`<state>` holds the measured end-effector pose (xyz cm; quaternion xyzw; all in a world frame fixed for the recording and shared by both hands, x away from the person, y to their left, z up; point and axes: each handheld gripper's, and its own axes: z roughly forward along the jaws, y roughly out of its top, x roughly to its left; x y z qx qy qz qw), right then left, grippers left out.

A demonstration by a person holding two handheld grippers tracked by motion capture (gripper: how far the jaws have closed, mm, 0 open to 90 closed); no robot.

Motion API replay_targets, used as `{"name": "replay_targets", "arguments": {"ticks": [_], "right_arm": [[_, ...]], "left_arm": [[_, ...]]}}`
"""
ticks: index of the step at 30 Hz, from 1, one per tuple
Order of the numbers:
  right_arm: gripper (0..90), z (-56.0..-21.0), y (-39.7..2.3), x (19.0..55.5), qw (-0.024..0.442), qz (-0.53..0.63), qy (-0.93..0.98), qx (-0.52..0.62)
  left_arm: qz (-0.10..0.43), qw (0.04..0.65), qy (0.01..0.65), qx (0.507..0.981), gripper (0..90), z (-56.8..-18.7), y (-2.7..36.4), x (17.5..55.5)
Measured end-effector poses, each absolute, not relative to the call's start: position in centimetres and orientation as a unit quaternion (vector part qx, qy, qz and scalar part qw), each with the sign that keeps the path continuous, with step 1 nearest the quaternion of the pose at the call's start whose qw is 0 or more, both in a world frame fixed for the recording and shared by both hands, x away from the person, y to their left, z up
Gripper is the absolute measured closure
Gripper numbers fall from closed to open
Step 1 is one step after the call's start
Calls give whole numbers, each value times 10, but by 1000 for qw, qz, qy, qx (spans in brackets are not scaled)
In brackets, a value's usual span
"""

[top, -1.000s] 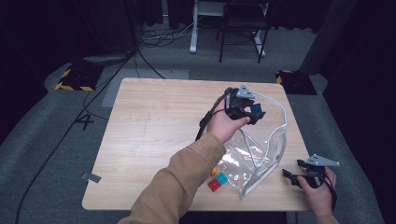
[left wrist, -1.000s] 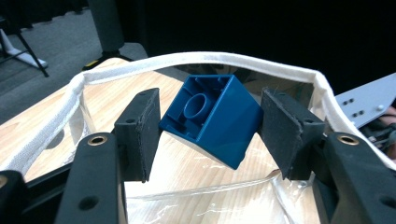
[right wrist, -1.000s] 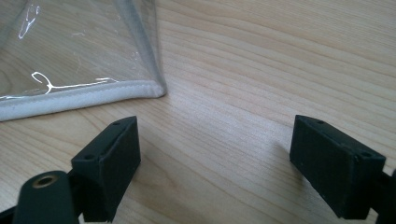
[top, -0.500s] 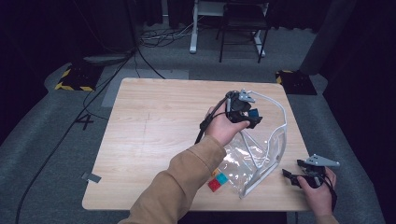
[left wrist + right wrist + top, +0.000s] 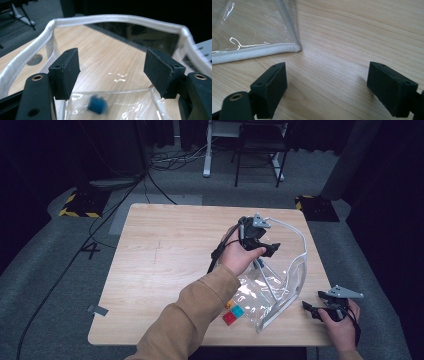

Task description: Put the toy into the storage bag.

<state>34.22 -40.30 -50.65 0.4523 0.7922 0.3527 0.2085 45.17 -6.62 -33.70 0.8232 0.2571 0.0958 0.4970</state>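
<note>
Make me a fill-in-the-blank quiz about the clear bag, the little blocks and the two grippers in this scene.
1. The blue block lies inside the clear ____ pouch.
2. The left gripper has open fingers with ____ between them.
3. The right gripper rests near the table's ____ edge.
4. Beside the teal block sits a ____ block.

Missing words: plastic; nothing; right; red

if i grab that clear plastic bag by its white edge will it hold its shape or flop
The clear bag would probably sag: its film walls look thin and crinkled, with glare creases. The white trim arches on its own over the mouth, so the rim may keep some shape. The small blocks near the bottom would likely slide and shift the weight. The film also looks glossy, so perhaps slippery.
</note>
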Motion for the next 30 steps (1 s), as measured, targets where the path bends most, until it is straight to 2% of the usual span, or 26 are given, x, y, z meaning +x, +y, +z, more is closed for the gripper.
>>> {"name": "replay_targets", "arguments": {"ticks": [10, 18, 30], "right_arm": [[164, -506, -403, 342, 208, 353, 792, 452], [164, -506, -403, 342, 208, 353, 792, 452], [164, -506, -403, 343, 208, 353, 794, 449]], "left_arm": [[88, 518, 241, 816, 304, -316, -48, 437], [119, 504, 243, 821, 301, -302, -6, 419], [145, 495, 260, 817, 289, -309, 50, 399]]}}
